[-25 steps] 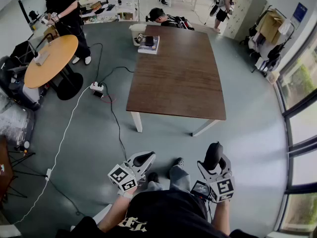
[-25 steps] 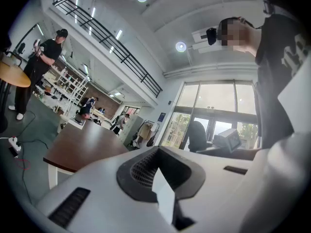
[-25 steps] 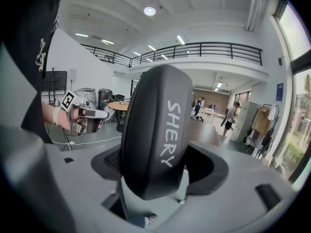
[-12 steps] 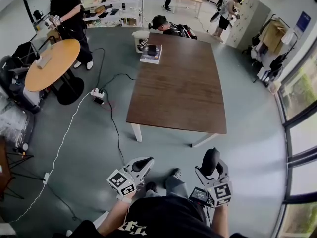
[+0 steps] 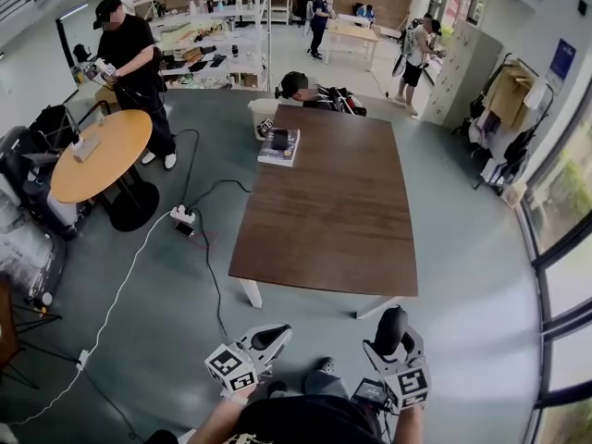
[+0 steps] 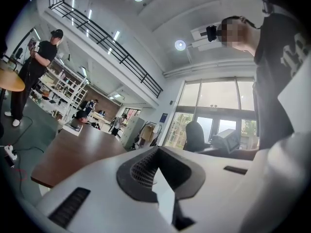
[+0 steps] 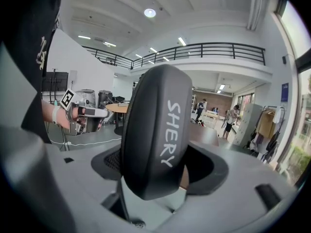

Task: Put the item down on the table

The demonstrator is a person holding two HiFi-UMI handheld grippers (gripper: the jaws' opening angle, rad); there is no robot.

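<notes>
The item (image 7: 156,130) is a dark grey, oblong, rounded case with a smooth matt skin and the word "SHERY" in white capitals running along its side. It stands upright between the jaws of the right gripper (image 5: 396,345), which are clamped on its lower end. In the head view it shows as a dark rounded lump (image 5: 390,322) held in the air over the floor, just short of the near edge of the table (image 5: 324,202) and not touching it. The left gripper (image 5: 268,338) hangs beside it, well apart to the left. Its jaws are together with nothing between them. The table is a long brown wooden top on white legs. A stack of books (image 5: 278,146) with a dark thing on top lies at its far left corner. A person in a dark cap (image 5: 294,83) is bent low just behind the far end. A white bin (image 5: 262,114) stands on the floor near that corner. To the left are a round wooden table (image 5: 97,155) and a standing person in black (image 5: 129,54). A white power strip (image 5: 181,215) with cables lies on the grey floor (image 5: 462,248) between the two tables. Shelves line the back of the room, and tall windows (image 5: 564,211) run down the right side.
</notes>
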